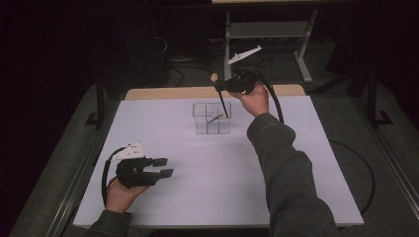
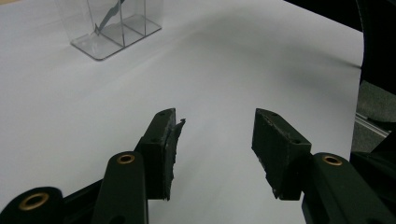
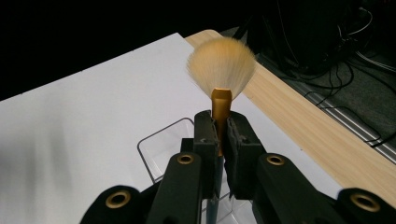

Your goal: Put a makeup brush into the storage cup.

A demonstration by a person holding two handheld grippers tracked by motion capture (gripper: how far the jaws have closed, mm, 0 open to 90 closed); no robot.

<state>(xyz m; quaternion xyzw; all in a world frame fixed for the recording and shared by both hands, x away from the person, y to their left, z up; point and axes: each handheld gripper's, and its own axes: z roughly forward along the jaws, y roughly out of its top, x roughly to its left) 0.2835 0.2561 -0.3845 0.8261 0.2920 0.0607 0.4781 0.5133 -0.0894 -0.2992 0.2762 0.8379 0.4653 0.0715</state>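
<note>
Right gripper (image 3: 218, 128): jaws are clamping the makeup brush (image 3: 221, 70) on its gold ferrule, just below the fan of pale bristles. In the right gripper view the bristles are standing up past the jaw tips and the dark handle is running down between the jaws toward the clear organizer (image 3: 161, 149) below.

In the high view the right gripper (image 1: 221, 88) is sitting above the far half of the table, tilted, with the brush (image 1: 223, 104) hanging at a slant: bristle end up and left, handle tip pointing down into the clear organizer (image 1: 211, 118). Can't tell whether the tip is touching the organizer's floor or a divider. A second slim tool (image 1: 214, 118) is lying slanted inside one compartment of the organizer; too small to name.

Left gripper (image 2: 215, 135): jaws are standing apart, nothing between them, bare white table (image 2: 233, 70) showing through the gap. The left pad's rubber (image 2: 175, 135) is looking frayed at its tip.

In the high view the left gripper (image 1: 163, 167) is resting low at the near left of the table (image 1: 197, 173), held by the left hand (image 1: 118, 195), jaws pointing right. It is sitting well apart from the organizer and from the right gripper. The organizer (image 2: 112, 28) is showing far off at the top left of the left gripper view.

The right sleeve (image 1: 289, 168) is reaching across the table's right half.
</note>
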